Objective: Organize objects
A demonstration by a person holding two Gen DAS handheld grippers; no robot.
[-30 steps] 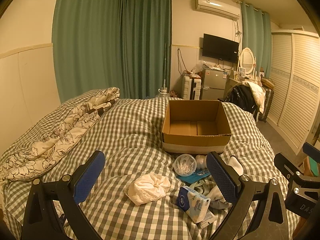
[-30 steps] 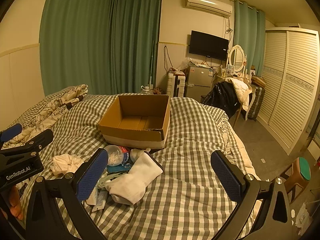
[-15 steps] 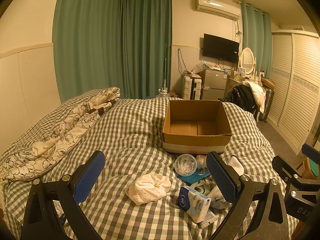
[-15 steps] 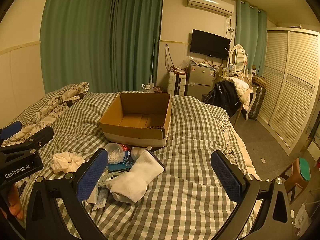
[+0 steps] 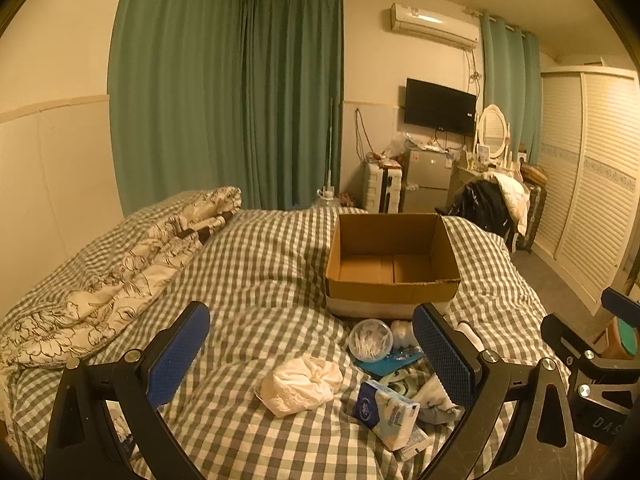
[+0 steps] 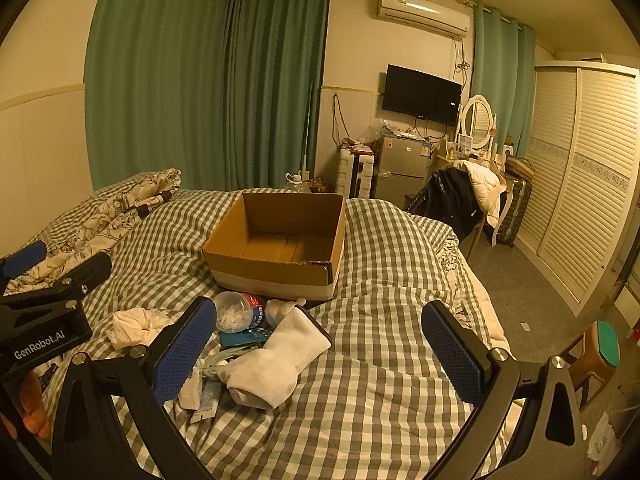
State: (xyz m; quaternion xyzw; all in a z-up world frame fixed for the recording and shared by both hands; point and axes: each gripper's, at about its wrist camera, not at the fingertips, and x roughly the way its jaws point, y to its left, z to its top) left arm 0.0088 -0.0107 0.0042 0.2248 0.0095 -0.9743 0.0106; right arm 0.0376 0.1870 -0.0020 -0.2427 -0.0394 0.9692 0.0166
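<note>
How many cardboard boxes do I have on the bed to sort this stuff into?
1. The open, empty cardboard box sits on the checked bed cover, just beyond the pile of small items. No second box shows in either view.

green curtains (image 5: 240, 100), louvered wardrobe (image 5: 592, 184).

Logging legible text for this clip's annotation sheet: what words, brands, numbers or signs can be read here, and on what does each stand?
"GenRobot.AI": white lettering on the body of the left gripper, seen from the right wrist view.
"DAS": partial lettering on the body of the right gripper, cut off at the frame edge.
Tissue pack: round blue logo and print, too blurred to read.
Cotton swab jar: red and blue label, unreadable.
TV: small mark on its lower bezel, too small to read.
</note>
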